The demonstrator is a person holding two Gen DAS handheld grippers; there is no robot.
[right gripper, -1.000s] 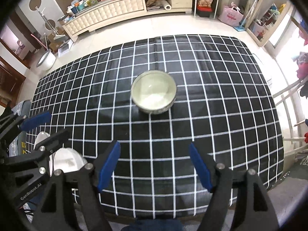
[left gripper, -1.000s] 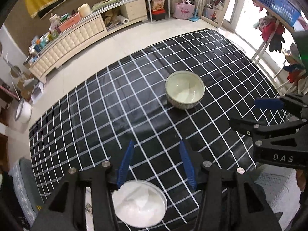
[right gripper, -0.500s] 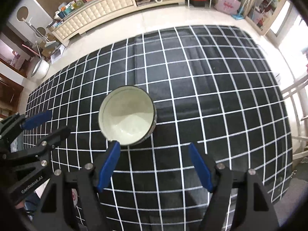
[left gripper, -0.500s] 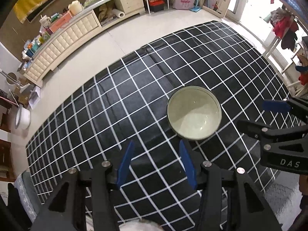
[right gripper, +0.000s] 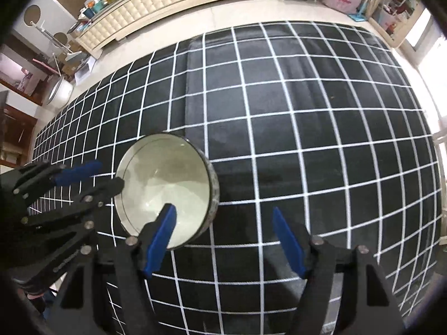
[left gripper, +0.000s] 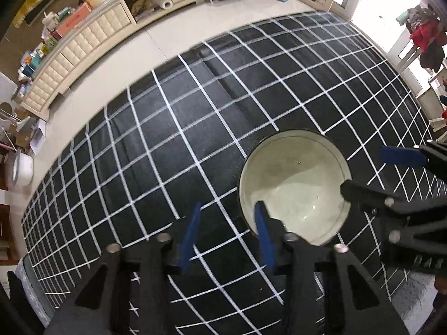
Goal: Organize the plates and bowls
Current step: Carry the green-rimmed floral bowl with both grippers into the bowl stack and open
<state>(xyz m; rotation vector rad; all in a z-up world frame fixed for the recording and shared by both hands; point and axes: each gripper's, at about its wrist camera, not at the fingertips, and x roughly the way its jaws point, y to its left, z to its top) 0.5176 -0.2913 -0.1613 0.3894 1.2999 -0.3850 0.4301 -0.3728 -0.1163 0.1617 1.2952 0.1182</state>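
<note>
One bowl (left gripper: 296, 187) sits upright on the black checked cloth (left gripper: 167, 145), and both of your tools straddle its rim from opposite sides. Your left gripper (left gripper: 226, 234) points steeply down with its jaws closing; the right-hand blue pad (left gripper: 262, 234) is over the inside of the bowl's near-left rim, the other pad outside over the cloth, so the rim lies between them. The pads do not appear to press on it yet, though the angle makes contact hard to judge. Your right gripper (right gripper: 223, 240) also points down with its jaws closing but apart; its left pad (right gripper: 160, 240) hangs over the bowl's near-right inner wall, while the other pad stands well off to the right above the cloth. From the right wrist view the bowl (right gripper: 164, 187) lies ahead and left of that tool, empty and pale inside, with the left gripper just beside its far-left edge.
</note>
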